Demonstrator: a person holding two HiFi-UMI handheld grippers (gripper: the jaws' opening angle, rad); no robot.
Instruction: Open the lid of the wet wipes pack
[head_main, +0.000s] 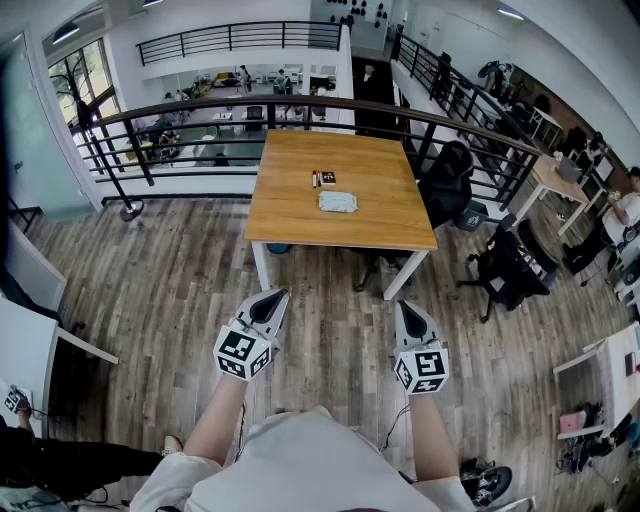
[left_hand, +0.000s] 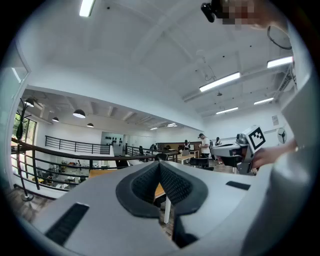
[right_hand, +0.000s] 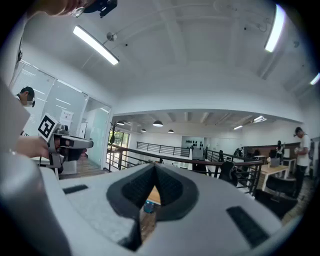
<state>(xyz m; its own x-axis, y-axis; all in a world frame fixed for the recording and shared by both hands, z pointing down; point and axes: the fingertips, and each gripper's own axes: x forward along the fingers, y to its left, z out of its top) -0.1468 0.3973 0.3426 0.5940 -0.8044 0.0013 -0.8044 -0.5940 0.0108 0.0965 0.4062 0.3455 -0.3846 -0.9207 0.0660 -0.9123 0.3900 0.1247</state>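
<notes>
Wooden table (head_main: 300, 200) on grey plank floor (head_main: 180, 290), black railing (head_main: 300, 99), office chairs (head_main: 447, 178), ceiling strip lights (left_hand: 220, 81)

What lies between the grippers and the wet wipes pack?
In the head view, only wood floor, then bare tabletop up to the wet wipes pack.

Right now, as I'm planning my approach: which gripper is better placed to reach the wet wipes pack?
Left, but barely. The wet wipes pack lies on the table far ahead, roughly midway between both. The left gripper looks slightly nearer than the right gripper; both are shut and empty.
</notes>
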